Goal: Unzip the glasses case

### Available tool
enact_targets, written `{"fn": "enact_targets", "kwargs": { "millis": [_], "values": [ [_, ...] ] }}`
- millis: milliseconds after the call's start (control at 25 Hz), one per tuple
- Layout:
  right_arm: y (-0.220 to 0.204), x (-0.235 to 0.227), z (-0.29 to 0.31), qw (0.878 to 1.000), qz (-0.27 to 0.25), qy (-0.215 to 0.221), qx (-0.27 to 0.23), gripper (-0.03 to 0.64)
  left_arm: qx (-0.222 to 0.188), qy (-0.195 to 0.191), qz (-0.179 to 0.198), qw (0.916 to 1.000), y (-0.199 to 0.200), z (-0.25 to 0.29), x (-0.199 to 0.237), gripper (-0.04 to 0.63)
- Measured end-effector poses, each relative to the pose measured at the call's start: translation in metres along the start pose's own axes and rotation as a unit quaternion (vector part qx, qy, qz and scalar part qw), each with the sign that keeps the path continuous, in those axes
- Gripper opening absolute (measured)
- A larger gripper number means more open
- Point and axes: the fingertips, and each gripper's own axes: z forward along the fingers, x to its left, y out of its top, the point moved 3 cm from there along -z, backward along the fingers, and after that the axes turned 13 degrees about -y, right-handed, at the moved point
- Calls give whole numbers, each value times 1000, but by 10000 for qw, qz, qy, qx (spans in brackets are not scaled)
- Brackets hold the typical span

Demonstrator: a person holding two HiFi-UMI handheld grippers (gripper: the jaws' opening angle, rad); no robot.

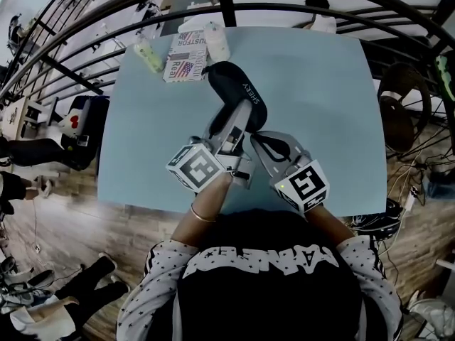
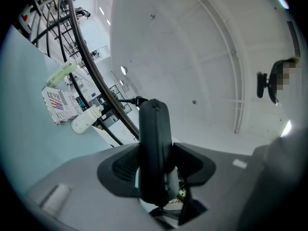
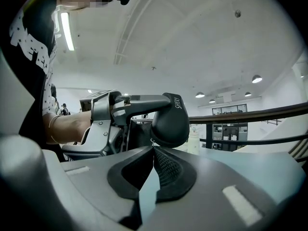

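— Well, where does the glasses case [image 1: 238,84] sit?

— Off the desk [image 1: 320,105], held up in the air. The left hand-held gripper [image 2: 156,167] is clamped across its body, one pad on each flat side, with the long end sticking out past the jaws.

— And the other one?

— The right hand-held gripper [image 3: 153,152] has its tips pressed together right under the case's rounded end. Whether a zip pull is pinched between them is too small to tell. The case looks fully zipped, so the opening has probably not begun.

— What could go wrong from here?

— Mostly two things. If the right tips have only caught fabric or nothing at all, a pull along the seam would slide off and the zip would stay put. And the left grip sits on a smooth, curved shell; a hard tug from the right could twist the case in the pads or drag it out, dropping it onto the desk.

— Anything else?

— Squeezing across the seam may pinch the zip track, so the slider could jam partway round.
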Motion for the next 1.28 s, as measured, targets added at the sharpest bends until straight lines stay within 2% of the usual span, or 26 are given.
{"fn": "enact_targets", "kwargs": {
  "millis": [120,400,840,1280],
  "values": [
    [0,2,-2,10000,-8,34,-8,5,-4,-119,-155,9998,0,-3,-2,0],
    [-3,6,-4,9999,-17,104,70,6,188,-73,56,9998,0,-9,-3,0],
    [-8,2,-5,9997,5,138,195,10,294,-73,52,9995,-1,-13,1,0],
    [-17,-13,-8,9991,-52,-117,395,9,352,-114,-72,9993,-2,-15,-1,0]
  ]
}}
